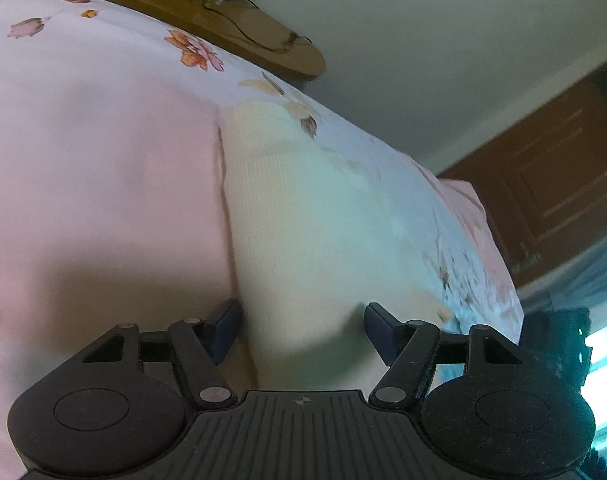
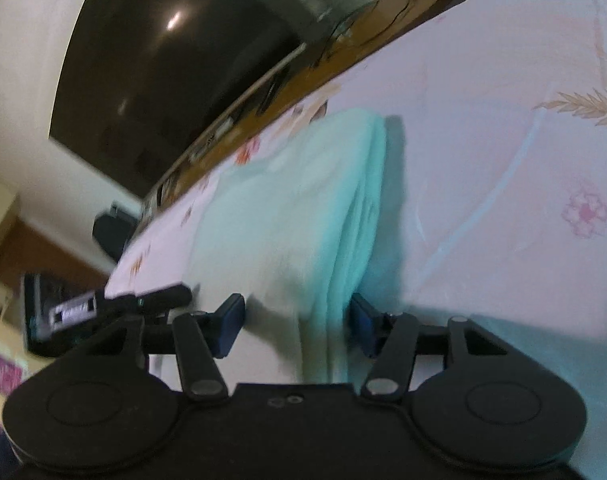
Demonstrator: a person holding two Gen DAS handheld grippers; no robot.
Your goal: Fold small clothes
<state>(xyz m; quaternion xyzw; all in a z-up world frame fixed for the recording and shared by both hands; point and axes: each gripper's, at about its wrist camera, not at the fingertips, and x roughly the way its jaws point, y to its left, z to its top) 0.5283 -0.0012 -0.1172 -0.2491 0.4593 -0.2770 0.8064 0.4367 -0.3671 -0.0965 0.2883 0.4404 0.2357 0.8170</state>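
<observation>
**Two open tools at a folded cloth: the stack may slip apart**

The cloth [image 1: 303,220] lies on the bed [image 1: 83,160], on a floral sheet, already doubled into several layers whose edges show as a ridge in the right wrist view. The left tool [image 1: 301,330] stands fairly wide, its pads either side of the cloth's near end and not pressing on it. The right tool [image 2: 295,326] stands about half open astride the layered edge [image 2: 343,280]; one pad looks close to the fabric, but I judge no grip yet, and the blur leaves some doubt.

Risks, as I judge them:
- A tool closing on the top layers only would peel the stack open and undo the fold
- The sheet is soft and close under the pads, so a low pinch could catch it along with the cloth
- Uneven lifts by the two tools would skew the edges

Count: one cloth, two tools, one bed, one dark screen [image 2: 163,60] beyond it
</observation>
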